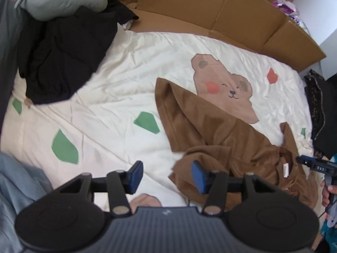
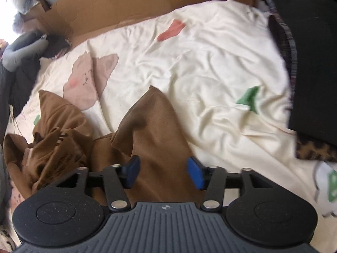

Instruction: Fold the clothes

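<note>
A brown garment lies crumpled on the cream bedspread, one sleeve spread up and to the left, its neck with a white label bunched at the lower right. My left gripper hangs open above the garment's near-left edge, with nothing between its blue pads. In the right wrist view the same brown garment fills the lower middle. My right gripper stands open over a raised fold of it, the pads apart from the cloth. The right gripper's tip shows at the right edge of the left wrist view.
Dark clothes and a grey-green garment are piled at the far left. Flattened cardboard runs along the far side of the bed. A black and patterned cloth pile lies at the right. Blue-grey fabric sits at the near left.
</note>
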The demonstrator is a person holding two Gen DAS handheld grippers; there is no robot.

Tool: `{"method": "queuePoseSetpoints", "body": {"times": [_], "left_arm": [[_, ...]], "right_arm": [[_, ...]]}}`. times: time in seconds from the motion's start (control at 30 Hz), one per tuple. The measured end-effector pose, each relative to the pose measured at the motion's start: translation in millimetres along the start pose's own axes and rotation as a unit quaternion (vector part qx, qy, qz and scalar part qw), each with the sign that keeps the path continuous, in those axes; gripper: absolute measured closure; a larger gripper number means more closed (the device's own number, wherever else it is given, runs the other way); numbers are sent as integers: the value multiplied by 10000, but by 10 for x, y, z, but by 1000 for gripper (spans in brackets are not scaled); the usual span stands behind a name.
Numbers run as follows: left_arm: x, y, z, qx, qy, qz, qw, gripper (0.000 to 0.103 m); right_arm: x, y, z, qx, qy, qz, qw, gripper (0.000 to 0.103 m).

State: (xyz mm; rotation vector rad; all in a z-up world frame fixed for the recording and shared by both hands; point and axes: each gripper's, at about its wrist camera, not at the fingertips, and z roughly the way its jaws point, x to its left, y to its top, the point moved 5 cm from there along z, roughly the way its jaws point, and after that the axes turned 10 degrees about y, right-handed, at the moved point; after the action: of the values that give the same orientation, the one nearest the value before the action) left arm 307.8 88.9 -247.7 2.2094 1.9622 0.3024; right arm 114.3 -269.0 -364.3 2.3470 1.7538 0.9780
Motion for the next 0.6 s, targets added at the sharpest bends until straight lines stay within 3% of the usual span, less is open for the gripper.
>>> {"method": "queuePoseSetpoints", "body": {"times": [0.2,0.4,0.47,0.53,0.6], "left_arm": [[-88,197,227,133,181,208,9995,46],[-326,259,566,335,49,327,9989,39],[-410,232,647,417,-58,359,9985,32],[-483,188,709,484,-85,436,9978,27],[-542,136,767,562,-75,519,9970,26]], "right_arm": [[64,6,225,-99,141,-272,9995,24],[208,83,381,-167,231,-602,9978,20],[254,125,418,-232,234,-701,9970,20],[235,163,455,-214,146,-681,9973,26],[215,202,492,-195,57,-659,9976,50]]}}
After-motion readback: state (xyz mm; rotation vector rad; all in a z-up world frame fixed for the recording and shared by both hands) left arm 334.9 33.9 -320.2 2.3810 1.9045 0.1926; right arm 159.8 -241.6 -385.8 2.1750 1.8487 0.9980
